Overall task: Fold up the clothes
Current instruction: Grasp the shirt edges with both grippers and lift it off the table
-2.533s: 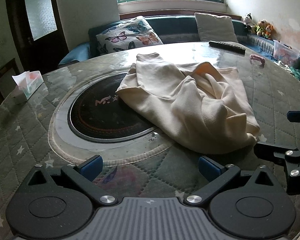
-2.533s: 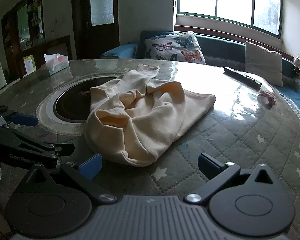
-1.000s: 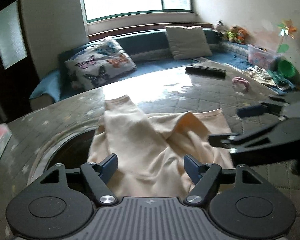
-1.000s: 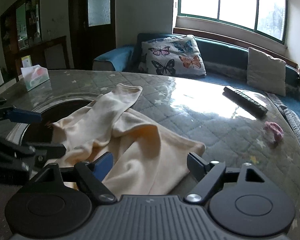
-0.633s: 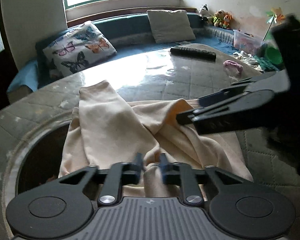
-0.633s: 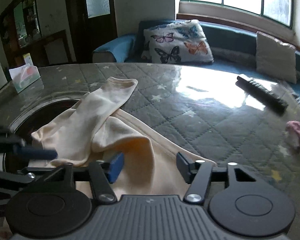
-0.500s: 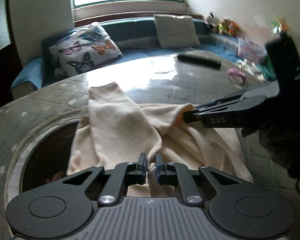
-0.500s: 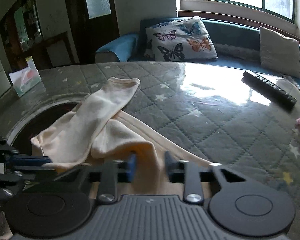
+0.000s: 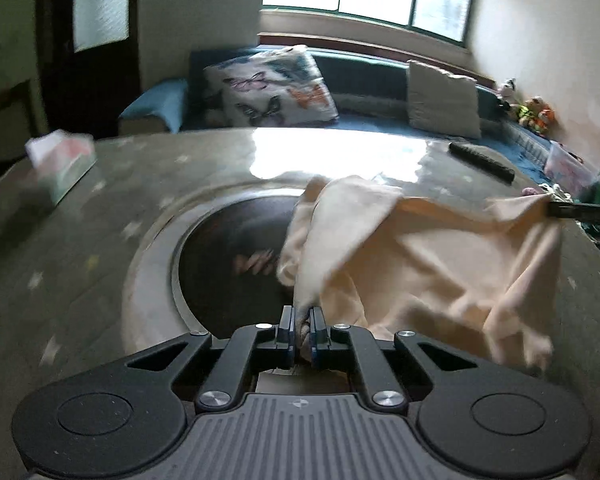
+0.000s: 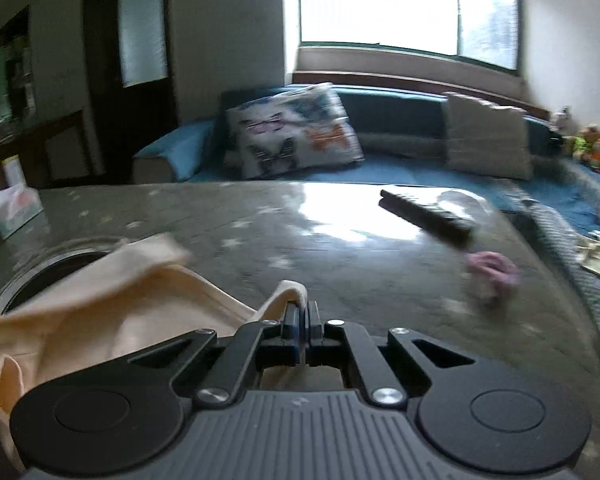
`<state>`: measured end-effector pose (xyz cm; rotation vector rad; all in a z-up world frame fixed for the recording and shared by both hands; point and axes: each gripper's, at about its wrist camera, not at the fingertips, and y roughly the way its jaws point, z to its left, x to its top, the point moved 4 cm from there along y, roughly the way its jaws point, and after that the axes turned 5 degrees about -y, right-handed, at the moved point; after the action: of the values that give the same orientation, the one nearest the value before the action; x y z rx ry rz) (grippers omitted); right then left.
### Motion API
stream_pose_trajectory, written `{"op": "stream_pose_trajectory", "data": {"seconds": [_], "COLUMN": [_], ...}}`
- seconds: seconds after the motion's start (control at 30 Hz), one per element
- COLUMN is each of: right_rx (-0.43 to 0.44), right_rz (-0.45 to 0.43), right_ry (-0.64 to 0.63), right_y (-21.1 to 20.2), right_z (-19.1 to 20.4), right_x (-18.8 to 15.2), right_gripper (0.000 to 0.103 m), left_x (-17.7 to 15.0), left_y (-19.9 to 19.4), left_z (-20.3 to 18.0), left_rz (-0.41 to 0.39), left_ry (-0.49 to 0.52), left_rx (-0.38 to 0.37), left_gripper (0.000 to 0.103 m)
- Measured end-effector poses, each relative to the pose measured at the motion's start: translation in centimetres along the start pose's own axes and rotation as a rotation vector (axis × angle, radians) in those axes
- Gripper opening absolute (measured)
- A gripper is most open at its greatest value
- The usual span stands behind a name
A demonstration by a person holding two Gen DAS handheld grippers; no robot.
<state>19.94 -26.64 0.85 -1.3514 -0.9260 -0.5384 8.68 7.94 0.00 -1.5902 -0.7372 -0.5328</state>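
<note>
Left wrist view: the left tongs [image 9: 301, 330], at 6 o'clock, are pressed together on a bunched edge of the cream garment [image 9: 428, 256], which rises from the pinch and spreads toward 3 o'clock. There the right tongs [image 9: 556, 210] grip its far corner, so the cloth hangs stretched between the two, lifted above the quilted table [image 9: 100, 248]; the wide hold looks meant to open the crumpled piece out before any fold. The dark round inset [image 9: 228, 256] in the table shows beneath the cloth at 9 o'clock, a tissue box [image 9: 62, 162] sits at 10 o'clock and a remote control [image 9: 482, 160] at 2 o'clock.

Right wrist view: the right tongs [image 10: 300, 320], at 6 o'clock, are closed on a small peak of the cream garment [image 10: 112, 300], which trails away toward 8 o'clock over the rim of the inset. The table [image 10: 340, 256] ahead carries the remote control [image 10: 426, 214] at 1 o'clock and a pink object [image 10: 492, 270], too blurred to identify, at 3 o'clock. A butterfly cushion [image 10: 292, 132] rests on the sofa at 12 o'clock.
</note>
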Motion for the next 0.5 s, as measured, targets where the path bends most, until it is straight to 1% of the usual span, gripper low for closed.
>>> {"op": "stream_pose_trajectory", "data": {"seconds": [0.07, 0.17, 0.23, 0.3, 0.37, 0.4, 0.43, 0.47, 0.5], "right_rx": [-0.043, -0.097, -0.121, -0.147, -0.176, -0.182, -0.182, -0.176, -0.17], "right_rz": [0.004, 0.049, 0.095, 0.132, 0.144, 0.142, 0.134, 0.124, 0.115], "right_ry": [0.025, 0.062, 0.069, 0.053, 0.039, 0.034, 0.032, 0.028, 0.024], "right_y": [-1.7, -3.4, -3.7, -3.7, -3.8, -3.9, -4.0, -3.9, -3.7], "right_z": [-1.4, -3.4, -4.1, -4.6, -4.8, -4.9, -4.8, -4.7, -4.6], "right_x": [-1.0, -3.1, -4.7, -5.9, -6.3, -6.4, -6.3, -6.0, -5.8], "right_gripper": [0.002, 0.002, 0.004, 0.008, 0.012, 0.013, 0.017, 0.028, 0.031], "left_x": [-1.2, -1.1, -0.9, -0.7, -0.6, 0.0, -0.1, 0.3, 0.9], "left_y": [-0.6, -0.7, -0.8, -0.9, -1.0, -1.0, -0.8, -0.5, -0.1], "left_z": [0.7, 0.5, 0.2, 0.0, -0.2, -0.5, -1.0, -1.6, -2.4], "left_rz": [0.03, 0.039, 0.043, 0.046, 0.05, 0.035, 0.017, 0.002, -0.008], "left_ry": [-0.012, 0.01, 0.028, 0.046, 0.063, 0.08, 0.101, 0.12, 0.145], "left_rx": [-0.004, 0.0, 0.003, 0.006, 0.01, 0.01, 0.013, 0.009, -0.003], "left_gripper": [0.007, 0.008, 0.009, 0.013, 0.015, 0.018, 0.02, 0.022, 0.022]}}
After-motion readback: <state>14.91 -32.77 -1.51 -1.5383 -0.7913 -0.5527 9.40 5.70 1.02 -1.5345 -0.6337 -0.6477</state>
